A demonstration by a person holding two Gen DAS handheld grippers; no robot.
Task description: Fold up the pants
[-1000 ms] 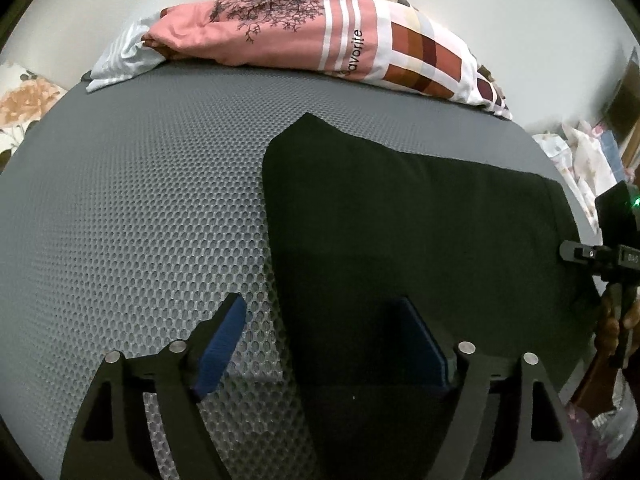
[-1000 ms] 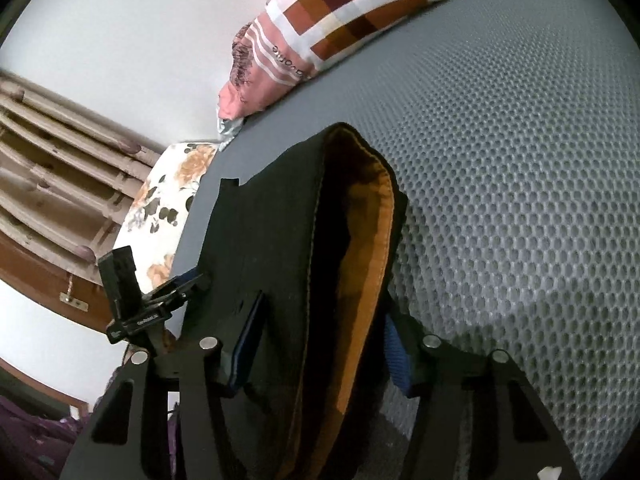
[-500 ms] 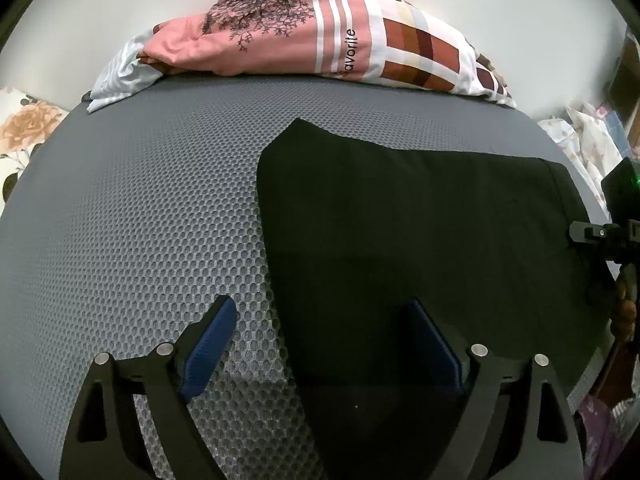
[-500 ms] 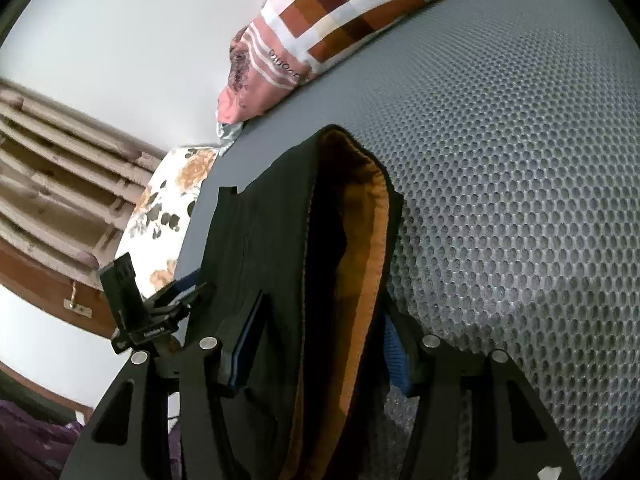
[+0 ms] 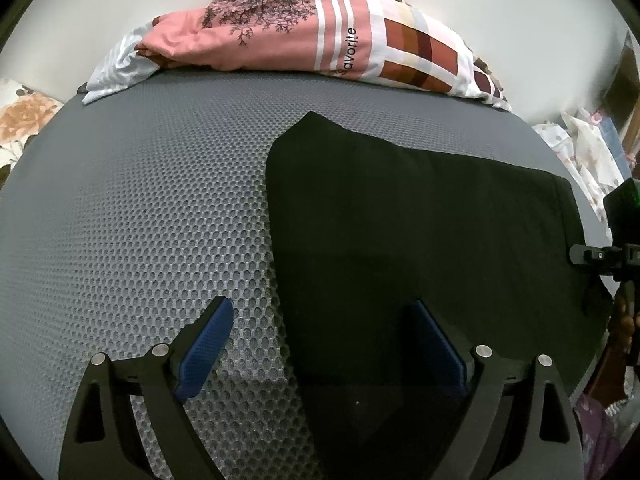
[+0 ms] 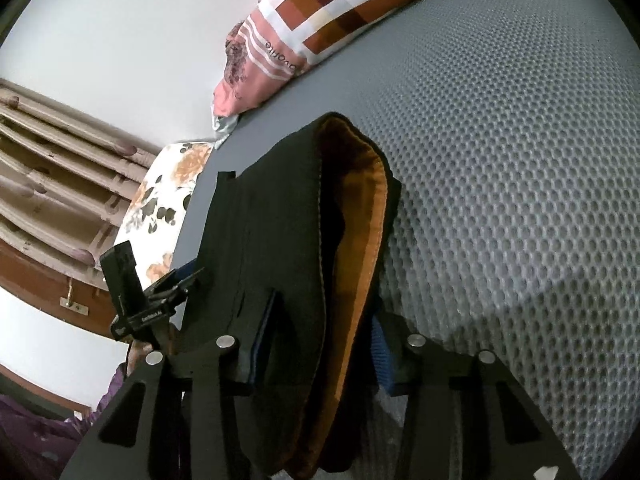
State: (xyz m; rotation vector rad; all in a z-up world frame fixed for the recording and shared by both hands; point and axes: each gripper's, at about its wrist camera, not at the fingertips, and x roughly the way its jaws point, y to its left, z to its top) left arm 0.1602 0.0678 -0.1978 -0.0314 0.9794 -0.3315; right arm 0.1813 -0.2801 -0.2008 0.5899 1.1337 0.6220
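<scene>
From the left wrist, the left tongs [image 5: 320, 340] are standing apart above the near edge of the black pants [image 5: 420, 240], which are lying flat on the grey mattress [image 5: 140, 220]. From the right wrist, the right tongs [image 6: 320, 344] are clamping the pants' [image 6: 272, 240] orange-lined waistband [image 6: 356, 220].

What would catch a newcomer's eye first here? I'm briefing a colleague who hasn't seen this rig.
The black pants lie folded flat across the right half of the grey mesh mattress; in the right wrist view their waistband gapes to show an orange lining. The right gripper straddles that waistband, while the left gripper stands open at the pants' left edge. Behind, a pink patterned blanket is heaped against the white wall.
</scene>
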